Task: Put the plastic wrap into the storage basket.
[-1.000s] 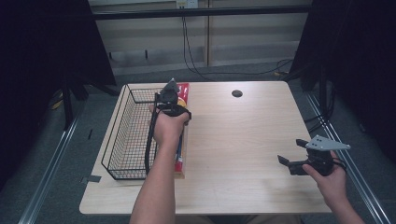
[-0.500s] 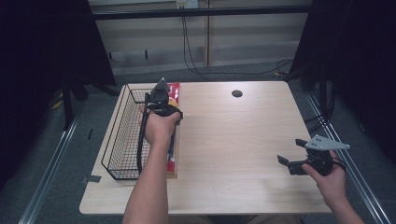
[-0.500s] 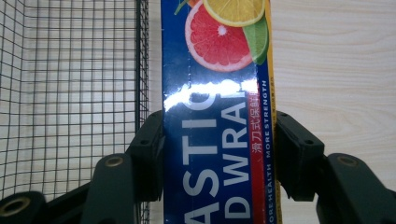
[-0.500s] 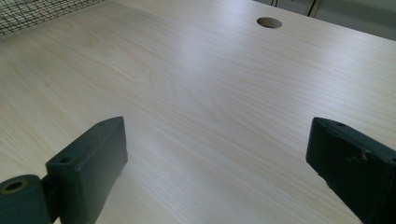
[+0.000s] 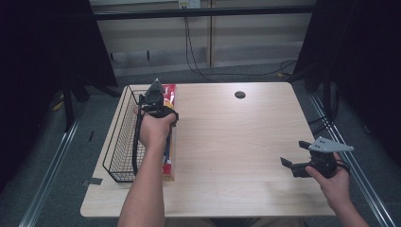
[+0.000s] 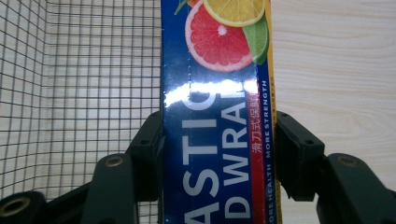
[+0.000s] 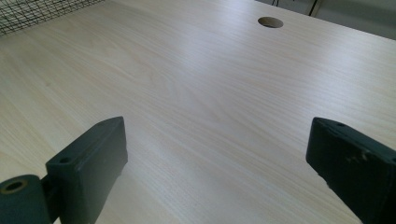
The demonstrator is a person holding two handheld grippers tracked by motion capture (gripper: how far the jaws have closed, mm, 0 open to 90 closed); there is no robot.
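From the high view I see my left claw over the far end of a long plastic wrap box, which lies lengthwise on the table right against the right-hand wall of a black wire basket. In the left gripper view my left claw is pinching that box: its 2 black jaws press on the box's 2 long sides, the blue face with white lettering and citrus slices running up between them. The basket's mesh fills the left of that view and bare wood the right, so the box sits at the basket's edge; whether it rests on the table or is lifted slightly I can't quite tell from these angles. My right claw is at the near right corner of the table, held in the hand just above the wood and well apart from the box. In the right gripper view its jaws stand spread wide with nothing between them, pointing across bare table toward a round cable hole at the far side.
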